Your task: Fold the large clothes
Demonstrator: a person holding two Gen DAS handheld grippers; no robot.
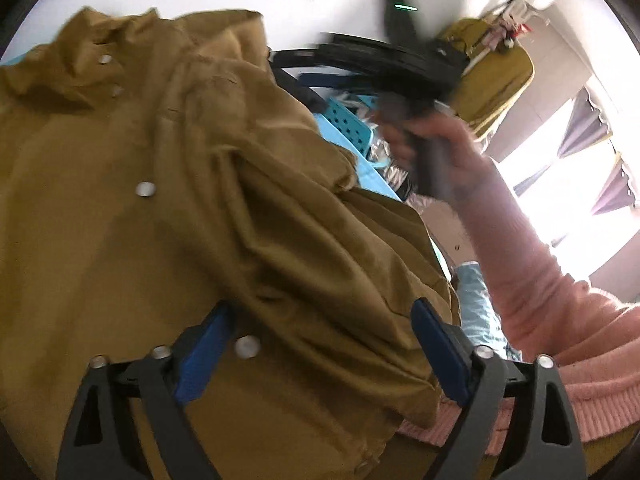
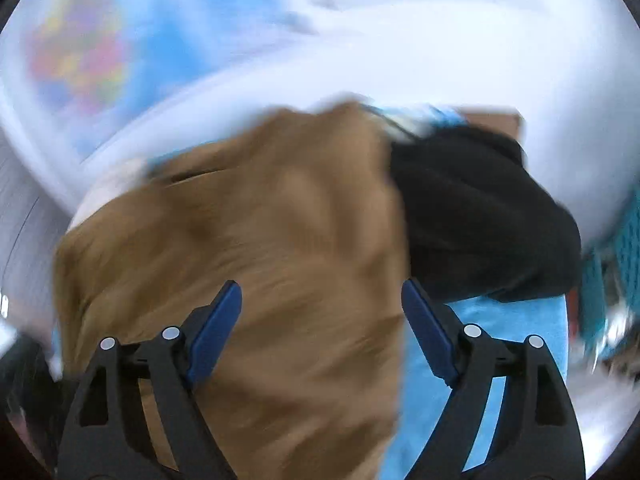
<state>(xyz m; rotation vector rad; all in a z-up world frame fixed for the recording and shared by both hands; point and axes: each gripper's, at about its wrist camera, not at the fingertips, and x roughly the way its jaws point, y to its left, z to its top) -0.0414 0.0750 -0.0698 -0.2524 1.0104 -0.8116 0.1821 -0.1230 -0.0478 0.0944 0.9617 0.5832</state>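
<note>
**Jacket loose, both grippers empty**

The mustard-brown snap-button cotton jacket (image 1: 168,208) lay rumpled on the light blue table (image 2: 500,332). The left hand-held gripper (image 1: 320,344) and right hand-held gripper (image 2: 322,328) hovered wide open, gripping nothing; a fast grab might bunch layers.

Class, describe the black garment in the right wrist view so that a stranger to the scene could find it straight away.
Start at the big mustard-brown jacket that fills the middle of the right wrist view. Directly at its right edge lies a black garment, bunched in a heap, with a light blue cloth showing below it. It is the only black fabric there, with brown, blue and white around it.
</note>
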